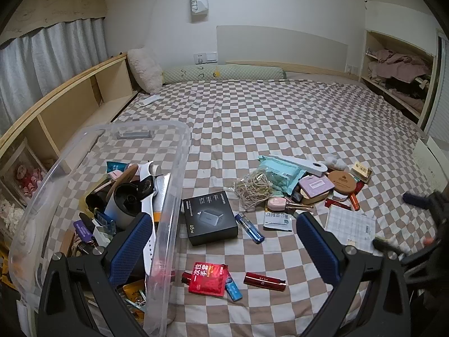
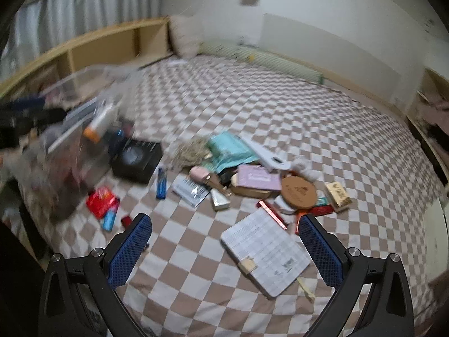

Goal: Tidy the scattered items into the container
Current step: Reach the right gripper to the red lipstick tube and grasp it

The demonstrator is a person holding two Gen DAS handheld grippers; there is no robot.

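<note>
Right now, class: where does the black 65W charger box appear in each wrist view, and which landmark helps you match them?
Left wrist: black charger box lies low and centre-left, beside the clear container.
Right wrist: the box sits left of centre, blurred.
Shared landmark: the blue lighter just right of the box.

Left tongs [image 1: 223,241] and right tongs [image 2: 226,241] gape wide, empty.

I see a bedsheet [image 1: 280,118] checked in brown and white filling most of the frame. Lower centre of the left wrist view: a matte black box [image 1: 210,218], a translucent blue lighter [image 1: 249,228], a red sachet with white lettering [image 1: 207,278] and a glossy dark red tube [image 1: 265,281]. My finger pads [image 1: 315,248] are blue, finely dimpled.
</note>
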